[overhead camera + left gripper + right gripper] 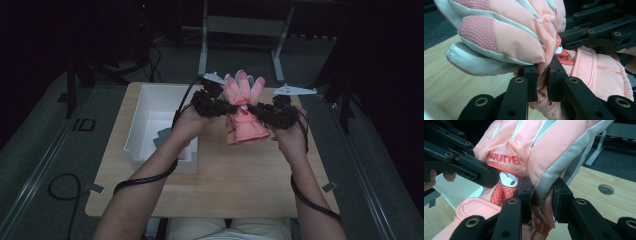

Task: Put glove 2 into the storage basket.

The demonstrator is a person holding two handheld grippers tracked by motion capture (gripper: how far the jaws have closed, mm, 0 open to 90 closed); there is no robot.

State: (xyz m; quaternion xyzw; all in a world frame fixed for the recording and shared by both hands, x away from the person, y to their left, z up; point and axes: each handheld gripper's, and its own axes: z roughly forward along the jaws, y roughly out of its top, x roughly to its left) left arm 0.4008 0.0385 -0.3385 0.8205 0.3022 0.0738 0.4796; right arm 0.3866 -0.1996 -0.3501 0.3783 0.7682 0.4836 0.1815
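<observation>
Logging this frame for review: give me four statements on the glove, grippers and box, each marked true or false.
1. Both grippers clamp the pink glove. True: left gripper and right gripper pinch its fabric.
2. The glove lies flat on the table. False: it is held above it.
3. The white box sits on the person's left. True.
4. The glove is inside the box. False: it is beside it, in the air.

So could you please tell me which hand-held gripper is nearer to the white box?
Left. The left hand-held gripper is beside the white box, just past its right wall; the right hand-held gripper is across the pink glove.
</observation>
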